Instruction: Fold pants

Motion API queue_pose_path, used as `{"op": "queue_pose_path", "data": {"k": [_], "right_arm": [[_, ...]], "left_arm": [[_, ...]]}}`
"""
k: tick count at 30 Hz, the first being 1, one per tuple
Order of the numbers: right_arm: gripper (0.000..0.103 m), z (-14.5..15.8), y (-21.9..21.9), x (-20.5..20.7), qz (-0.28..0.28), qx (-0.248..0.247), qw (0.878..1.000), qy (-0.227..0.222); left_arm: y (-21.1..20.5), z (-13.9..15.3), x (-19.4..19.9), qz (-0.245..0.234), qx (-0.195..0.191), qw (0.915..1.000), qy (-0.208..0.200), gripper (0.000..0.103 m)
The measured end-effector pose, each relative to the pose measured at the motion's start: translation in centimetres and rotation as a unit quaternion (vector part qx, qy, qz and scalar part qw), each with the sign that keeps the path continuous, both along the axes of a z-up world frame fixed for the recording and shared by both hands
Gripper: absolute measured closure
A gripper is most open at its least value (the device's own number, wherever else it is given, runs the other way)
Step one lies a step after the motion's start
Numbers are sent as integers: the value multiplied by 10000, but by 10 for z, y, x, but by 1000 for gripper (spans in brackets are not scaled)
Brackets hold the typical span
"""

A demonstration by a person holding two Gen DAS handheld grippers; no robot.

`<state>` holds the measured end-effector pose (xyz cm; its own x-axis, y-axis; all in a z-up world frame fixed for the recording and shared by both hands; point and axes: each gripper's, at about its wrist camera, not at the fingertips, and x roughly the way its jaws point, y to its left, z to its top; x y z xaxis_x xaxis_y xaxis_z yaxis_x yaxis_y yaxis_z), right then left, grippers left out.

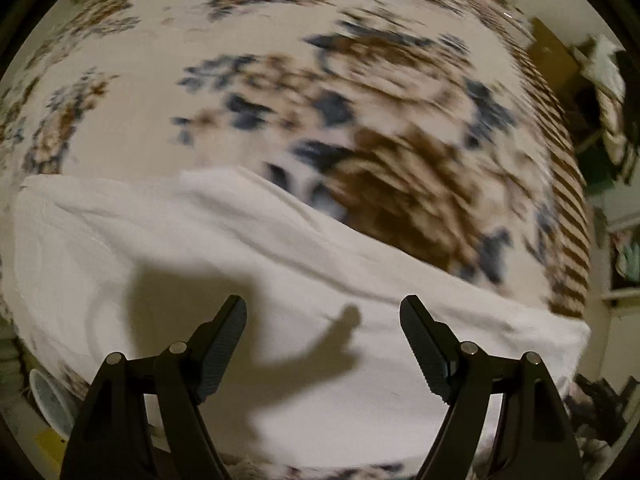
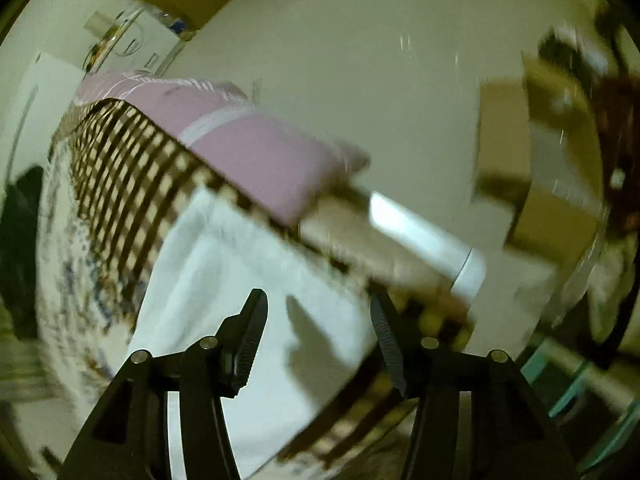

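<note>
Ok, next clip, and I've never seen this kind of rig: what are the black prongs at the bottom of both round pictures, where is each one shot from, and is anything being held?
The prongs are the two fingers of hand-held grippers; a person carries one in each hand, with no robot arm. Each round picture comes from a fisheye camera on a gripper, looking forward along its fingers.

The left wrist view shows the left gripper open, with nothing between its fingers, above white pants lying on a floral bedspread.

The right wrist view shows the right gripper, also open and holding nothing. It looks over the pants toward the bed's edge, where a pink pillow lies. Both pictures are blurred, so finer detail is uncertain.
</note>
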<state>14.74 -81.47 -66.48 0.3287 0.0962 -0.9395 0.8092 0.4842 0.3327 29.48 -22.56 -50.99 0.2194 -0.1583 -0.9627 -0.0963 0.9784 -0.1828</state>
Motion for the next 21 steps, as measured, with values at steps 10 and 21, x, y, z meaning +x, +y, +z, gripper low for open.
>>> {"op": "queue_pose_path", "data": {"k": [10, 21], "right_arm": [[32, -65, 62, -64, -811, 961, 9857, -1121], [33, -91, 56, -32, -745, 1636, 9462, -2691]], "left_arm": [[-77, -66, -20, -929, 118, 9929, 737, 25], [-80, -97, 0, -861, -133, 9907, 1044, 0]]}}
